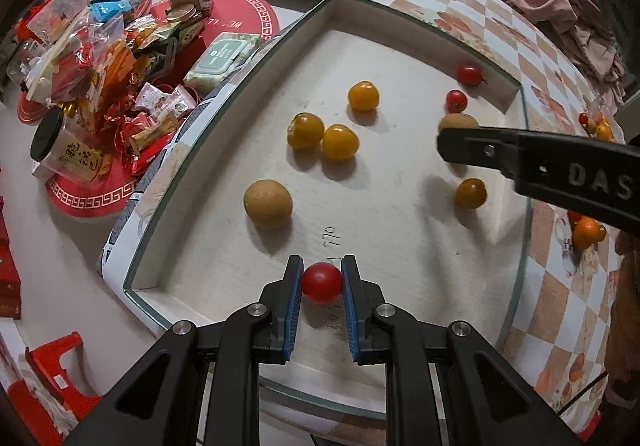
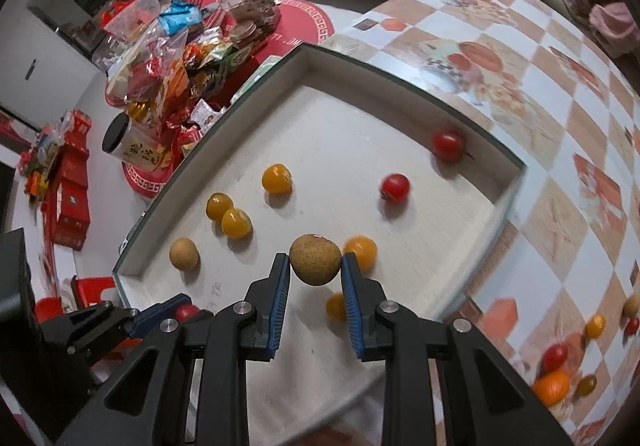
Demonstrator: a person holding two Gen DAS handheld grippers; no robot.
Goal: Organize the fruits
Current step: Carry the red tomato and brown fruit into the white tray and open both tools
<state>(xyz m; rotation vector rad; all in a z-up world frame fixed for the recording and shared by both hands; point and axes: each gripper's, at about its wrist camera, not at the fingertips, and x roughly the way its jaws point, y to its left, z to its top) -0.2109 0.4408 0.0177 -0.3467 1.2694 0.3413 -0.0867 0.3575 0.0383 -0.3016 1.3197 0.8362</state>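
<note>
The left gripper [image 1: 322,283] clasped a glossy round red tomato [image 1: 322,282]; the right gripper [image 2: 315,273] pinched a rough tan longan [image 2: 315,259] above the shallow white tray [image 2: 400,214].

left claw [image 1: 322,282]: pads closed against a red tomato [image 1: 322,283], low over the tray
right claw [image 2: 316,266]: pads gripping a brown fruit [image 2: 315,260], lifted, reaching leftward

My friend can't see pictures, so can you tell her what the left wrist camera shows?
The left gripper jaws hold a red cherry tomato above a shallow white tray on a checkered table. The tray holds yellow tomatoes, a brown round fruit and two more red tomatoes; the right gripper reaches in from the right.
</note>
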